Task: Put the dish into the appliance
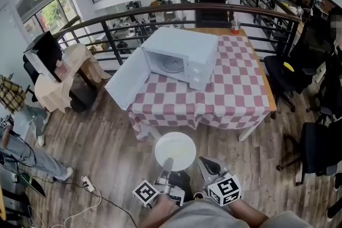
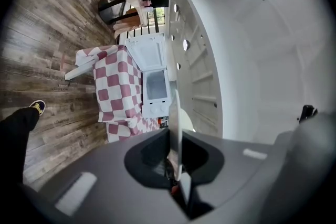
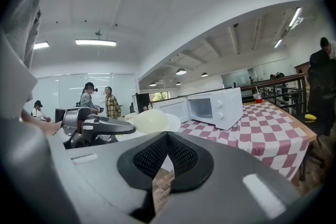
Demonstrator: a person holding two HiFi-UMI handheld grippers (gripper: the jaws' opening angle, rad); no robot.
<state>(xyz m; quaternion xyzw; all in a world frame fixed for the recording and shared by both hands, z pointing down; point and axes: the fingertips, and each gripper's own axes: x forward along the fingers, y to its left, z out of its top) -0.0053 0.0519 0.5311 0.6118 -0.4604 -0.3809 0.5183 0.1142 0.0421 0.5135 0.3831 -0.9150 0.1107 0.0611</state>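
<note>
A pale round dish (image 1: 175, 150) hangs level above the wooden floor, and my left gripper (image 1: 168, 164) is shut on its near rim. The left gripper view shows the dish (image 2: 175, 113) edge-on, pinched between the jaws of that gripper (image 2: 176, 136). The white microwave (image 1: 181, 59) stands on the checkered table beyond the dish, its door swung open to the left and its cavity (image 2: 156, 84) empty. Just right of the dish, my right gripper (image 1: 204, 164) is shut with nothing in it. The right gripper view shows its closed tips (image 3: 168, 136), the dish (image 3: 149, 120) and the microwave (image 3: 218, 107).
The checkered table (image 1: 235, 93) stands against a dark railing (image 1: 160, 12), with a cup (image 1: 235, 25) at its far end. Black office chairs (image 1: 320, 152) stand on the right. On the left are a cloth-draped chair (image 1: 59, 77), a person (image 1: 21, 152) and a power strip (image 1: 88, 184).
</note>
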